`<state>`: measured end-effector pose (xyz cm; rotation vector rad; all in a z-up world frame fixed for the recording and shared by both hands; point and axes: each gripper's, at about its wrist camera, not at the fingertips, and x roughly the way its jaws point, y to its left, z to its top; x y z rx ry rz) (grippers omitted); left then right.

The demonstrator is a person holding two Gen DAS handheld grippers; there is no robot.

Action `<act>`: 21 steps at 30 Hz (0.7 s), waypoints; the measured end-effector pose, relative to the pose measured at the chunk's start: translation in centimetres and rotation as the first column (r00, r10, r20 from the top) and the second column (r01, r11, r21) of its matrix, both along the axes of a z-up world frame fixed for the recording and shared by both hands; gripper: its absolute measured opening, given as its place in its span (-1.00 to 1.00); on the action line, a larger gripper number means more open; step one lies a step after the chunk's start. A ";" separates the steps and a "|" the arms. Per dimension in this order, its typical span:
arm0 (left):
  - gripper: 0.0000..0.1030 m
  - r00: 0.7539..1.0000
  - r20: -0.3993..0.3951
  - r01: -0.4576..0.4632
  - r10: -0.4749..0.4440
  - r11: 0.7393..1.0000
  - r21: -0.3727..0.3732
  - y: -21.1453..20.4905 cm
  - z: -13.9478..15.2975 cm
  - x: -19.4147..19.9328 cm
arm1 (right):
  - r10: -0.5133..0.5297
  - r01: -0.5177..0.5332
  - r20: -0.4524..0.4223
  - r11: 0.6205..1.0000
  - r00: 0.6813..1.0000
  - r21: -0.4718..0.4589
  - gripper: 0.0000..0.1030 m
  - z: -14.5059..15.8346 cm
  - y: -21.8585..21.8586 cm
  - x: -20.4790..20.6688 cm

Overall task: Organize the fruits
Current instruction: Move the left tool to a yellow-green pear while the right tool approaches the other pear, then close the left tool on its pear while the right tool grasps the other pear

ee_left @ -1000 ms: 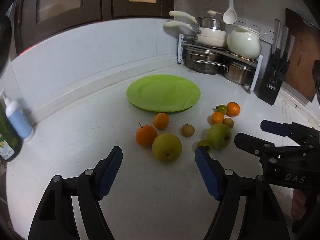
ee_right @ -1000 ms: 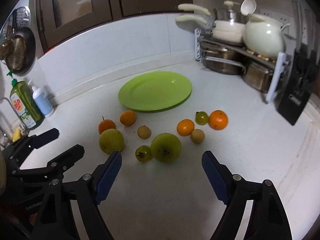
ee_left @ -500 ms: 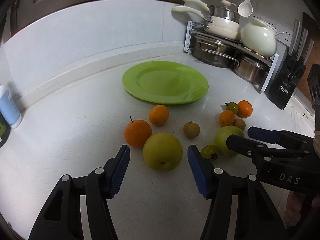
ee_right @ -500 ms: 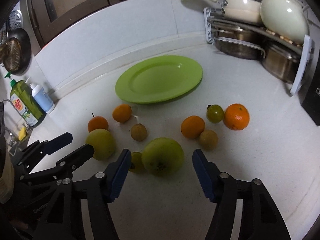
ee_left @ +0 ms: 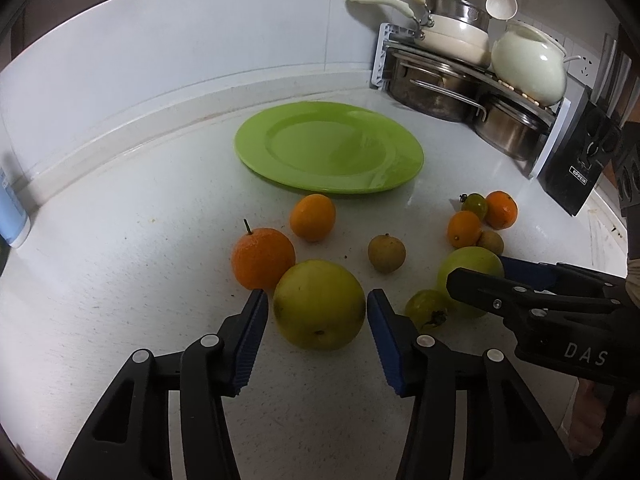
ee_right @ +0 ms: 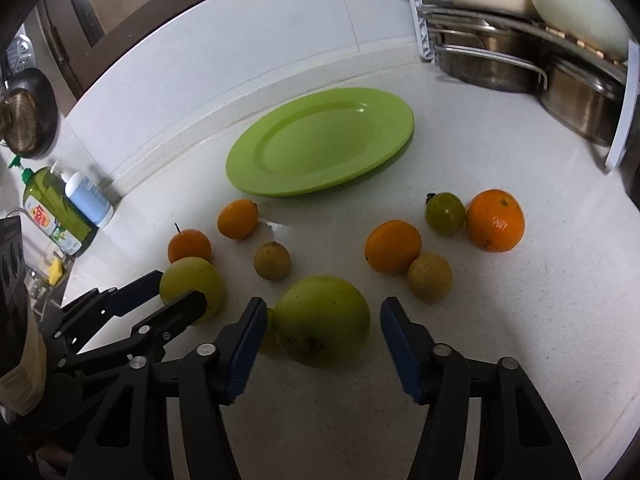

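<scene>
Big green plate [ee_left: 328,148] sits bare at the back of the worktop [ee_left: 120,240], ready for fruit, none in it yet. Left gripper [ee_left: 316,312] straddles the yellow-green fruit [ee_left: 319,305], jaws closing, pads seemingly just shy of the skin. Right gripper [ee_right: 322,324] brackets the green apple [ee_right: 321,320], jaws closing too, gaps both sides. Small oranges [ee_right: 393,246] wait nearby, loose.

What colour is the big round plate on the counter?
Lime green; the big round plate shows best in the right wrist view.
</scene>
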<state>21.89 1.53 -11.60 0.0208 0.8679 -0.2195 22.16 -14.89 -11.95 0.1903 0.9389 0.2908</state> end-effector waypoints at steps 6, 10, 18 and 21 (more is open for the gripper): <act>-0.06 1.000 0.004 0.003 -0.003 1.000 0.004 -0.2 -0.1 0.0 | 0.016 -0.015 -0.013 1.000 1.000 0.018 0.02 -0.2 0.0 0.2; -0.08 1.000 0.005 0.000 0.000 1.000 0.003 -0.1 0.0 0.0 | 0.021 -0.021 -0.009 1.000 1.000 0.014 0.01 -0.3 0.0 0.1; -0.11 1.000 0.030 0.007 -0.007 1.000 -0.012 -0.2 1.4 -0.9 | 0.016 -0.016 0.038 1.000 0.999 -0.006 0.01 1.2 -0.1 -0.6; -0.13 0.999 0.053 0.011 -0.010 1.000 -0.017 -0.2 2.4 -1.2 | 0.012 -0.011 0.052 1.000 0.999 -0.007 0.01 2.0 -0.4 -0.7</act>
